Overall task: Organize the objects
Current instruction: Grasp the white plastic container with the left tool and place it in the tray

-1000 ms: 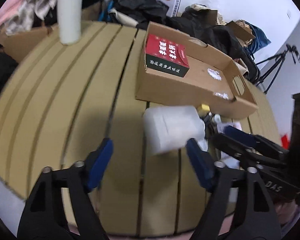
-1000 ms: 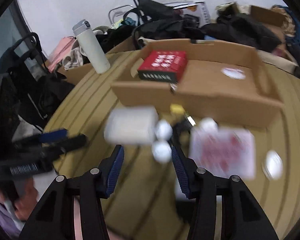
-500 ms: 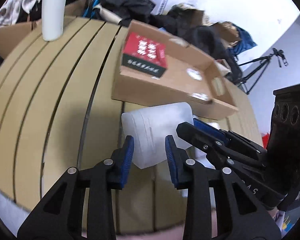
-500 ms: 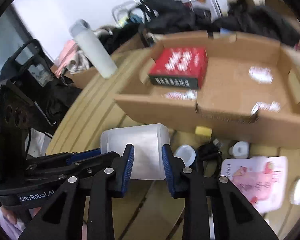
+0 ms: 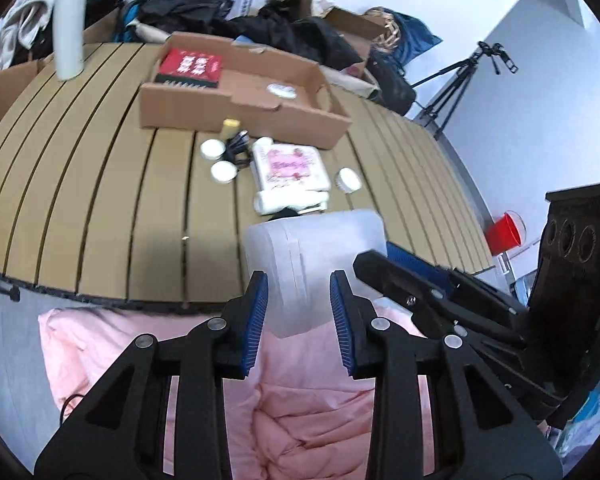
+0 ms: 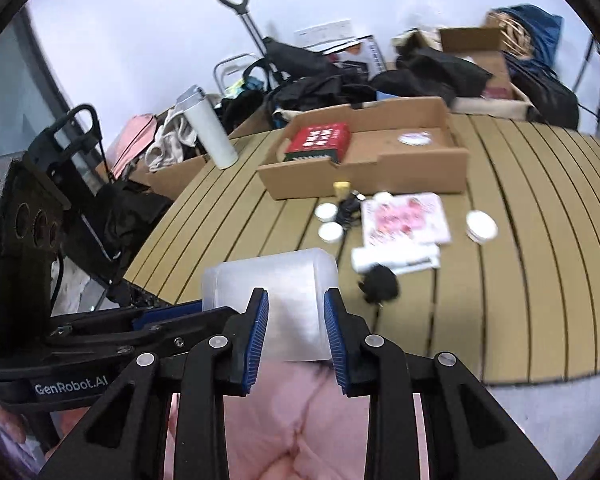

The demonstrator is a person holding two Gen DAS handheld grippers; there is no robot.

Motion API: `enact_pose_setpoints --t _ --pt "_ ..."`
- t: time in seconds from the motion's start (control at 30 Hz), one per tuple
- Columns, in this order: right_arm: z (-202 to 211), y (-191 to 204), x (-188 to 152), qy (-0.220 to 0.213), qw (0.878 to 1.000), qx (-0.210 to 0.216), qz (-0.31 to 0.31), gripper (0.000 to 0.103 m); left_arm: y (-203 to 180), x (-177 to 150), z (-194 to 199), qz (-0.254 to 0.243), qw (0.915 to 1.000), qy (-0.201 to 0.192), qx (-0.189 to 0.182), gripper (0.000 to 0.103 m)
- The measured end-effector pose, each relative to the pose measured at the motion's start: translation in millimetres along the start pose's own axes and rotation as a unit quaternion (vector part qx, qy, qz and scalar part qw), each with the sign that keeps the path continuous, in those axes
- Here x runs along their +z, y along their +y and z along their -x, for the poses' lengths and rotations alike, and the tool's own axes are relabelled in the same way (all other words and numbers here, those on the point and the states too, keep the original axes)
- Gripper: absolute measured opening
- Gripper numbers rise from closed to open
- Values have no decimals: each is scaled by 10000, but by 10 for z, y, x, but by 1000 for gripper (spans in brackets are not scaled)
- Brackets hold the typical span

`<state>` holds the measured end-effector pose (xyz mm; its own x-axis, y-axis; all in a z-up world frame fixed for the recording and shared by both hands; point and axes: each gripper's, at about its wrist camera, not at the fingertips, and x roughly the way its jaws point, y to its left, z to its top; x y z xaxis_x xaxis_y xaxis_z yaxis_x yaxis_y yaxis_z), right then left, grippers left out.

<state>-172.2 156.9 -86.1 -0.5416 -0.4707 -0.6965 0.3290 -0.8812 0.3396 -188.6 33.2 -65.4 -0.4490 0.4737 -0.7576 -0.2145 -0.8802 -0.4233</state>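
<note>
Room: cluttered, white walls, bags and clothes piled behind a slatted wooden table point(image 5: 100, 168); tripod point(image 5: 456, 80) off to one side.
Table contents: cardboard tray point(image 6: 380, 168) holding a red box point(image 6: 318, 142); white bottle point(image 5: 69, 28) upright near the far edge; pink-printed pack point(image 6: 404, 218), small white round lids point(image 6: 326, 211) and a black cable point(image 6: 380, 284) loose in front of the tray.
Task thing: translucent plastic container point(image 5: 312, 248), lifted off the table, held over the near edge above pink fabric point(image 5: 300, 400).
Left gripper point(image 5: 299, 308): we see the jaws closed most of the way onto one end of the container, blue pads pressing its sides.
Right gripper point(image 6: 295, 326): same story, jaws narrowed and clamped on the other end of the container.
Why two grips: we judge it's a bulky, slippery, light tub, so gripping from both ends keeps it level; could also be prep for pulling a lid, we cannot tell if it has one.
Contents of container: cannot tell, walls are cloudy.
Step in hand: we'd say carrying or repositioning the container, probably so loose items can go in.
Risk: pads sit near the container's edge, so it may slip or twist.
</note>
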Motion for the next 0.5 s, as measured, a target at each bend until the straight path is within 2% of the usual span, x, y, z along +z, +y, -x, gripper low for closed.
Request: enact_pose_setpoints --t 0.13,0.23,0.37,0.5 --pt "118 -28 21 -172 9998 -55 -49 32 -74 100 2 -41 10000 -50 2 28" --pt "102 -65 124 -245 9996 -20 -100 32 -41 294 -29 -23 10000 -68 -24 28" --pt "-39 -92 490 -359 9993 -28 -34 32 -22 680 -76 -110 9997 -208 57 28" --pt "-247 -152 962 -496 9988 6 -22 32 53 1214 -174 -298 9988 -371 114 28"
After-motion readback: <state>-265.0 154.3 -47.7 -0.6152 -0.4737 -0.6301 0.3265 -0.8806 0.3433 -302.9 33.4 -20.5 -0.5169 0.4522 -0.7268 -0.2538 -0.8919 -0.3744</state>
